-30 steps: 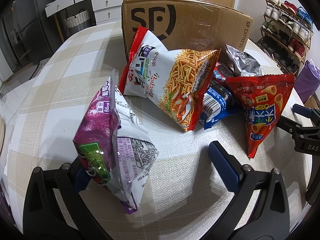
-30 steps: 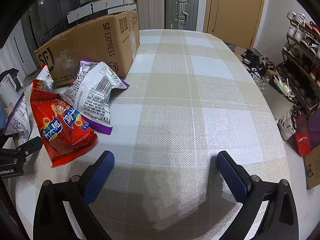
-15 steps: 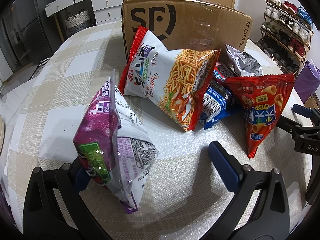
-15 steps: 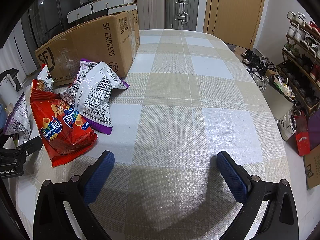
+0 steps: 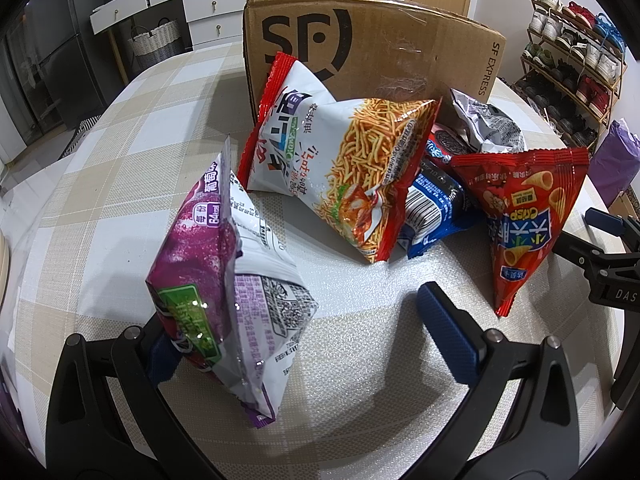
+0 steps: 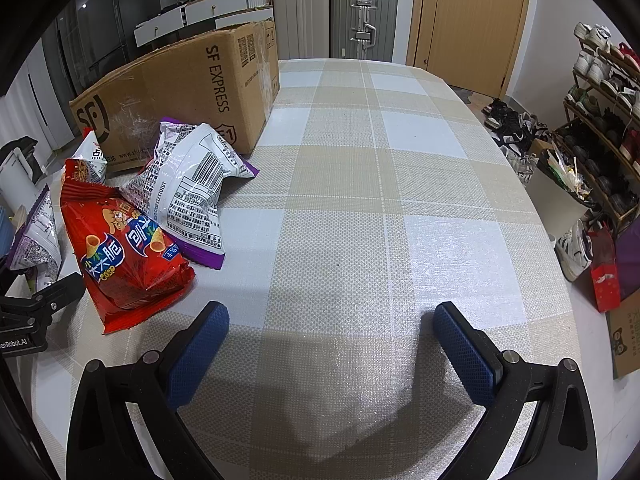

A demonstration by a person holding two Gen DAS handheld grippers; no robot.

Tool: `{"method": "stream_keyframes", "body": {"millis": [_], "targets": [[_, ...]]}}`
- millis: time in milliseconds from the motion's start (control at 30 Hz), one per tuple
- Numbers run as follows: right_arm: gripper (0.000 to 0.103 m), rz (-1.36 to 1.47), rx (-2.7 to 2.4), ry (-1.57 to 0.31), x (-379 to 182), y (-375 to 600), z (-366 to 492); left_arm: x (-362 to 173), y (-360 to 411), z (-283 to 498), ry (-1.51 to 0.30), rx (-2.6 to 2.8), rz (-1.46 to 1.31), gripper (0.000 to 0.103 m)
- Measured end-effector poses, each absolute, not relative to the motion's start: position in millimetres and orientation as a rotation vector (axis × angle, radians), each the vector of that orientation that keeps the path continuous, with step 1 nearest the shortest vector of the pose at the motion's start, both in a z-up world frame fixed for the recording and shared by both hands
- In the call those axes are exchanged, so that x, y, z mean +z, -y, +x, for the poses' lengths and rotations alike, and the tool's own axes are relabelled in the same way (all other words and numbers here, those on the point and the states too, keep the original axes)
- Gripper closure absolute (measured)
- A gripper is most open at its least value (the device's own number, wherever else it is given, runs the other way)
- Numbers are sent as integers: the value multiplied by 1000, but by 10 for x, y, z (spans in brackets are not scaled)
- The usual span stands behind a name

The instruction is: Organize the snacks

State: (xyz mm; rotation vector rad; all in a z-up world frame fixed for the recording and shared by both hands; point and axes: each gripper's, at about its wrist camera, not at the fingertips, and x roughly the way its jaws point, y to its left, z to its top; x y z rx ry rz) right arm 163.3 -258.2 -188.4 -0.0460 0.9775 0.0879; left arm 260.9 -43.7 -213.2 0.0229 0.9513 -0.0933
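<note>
In the left wrist view a purple and white snack bag (image 5: 228,280) stands on edge against the left finger of my left gripper (image 5: 304,336), which is open. Beyond it lie a noodle snack bag (image 5: 340,160), a blue cookie pack (image 5: 432,204), a red crisp bag (image 5: 528,208) and a crumpled white bag (image 5: 488,124). The SF cardboard box (image 5: 360,44) stands behind them. My right gripper (image 6: 332,344) is open and empty over bare tablecloth, right of the red crisp bag (image 6: 124,252) and a white bag with a purple edge (image 6: 192,188).
The checked tablecloth (image 6: 380,200) stretches far to the right of the box (image 6: 188,92). Suitcases (image 6: 336,20) and a door stand behind the table. A shoe rack (image 6: 600,120) lines the right wall. Drawers (image 5: 168,8) stand at the back left.
</note>
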Motion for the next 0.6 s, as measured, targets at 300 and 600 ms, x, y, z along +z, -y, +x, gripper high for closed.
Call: {"method": "stream_keyframes", "body": {"millis": [300, 600], "targets": [[1, -46, 88, -977, -1885, 2581, 1632, -2131, 440, 2595, -951, -93, 23, 0], [1, -46, 88, -977, -1886, 2581, 1631, -2131, 438, 2601, -951, -93, 23, 0]]}}
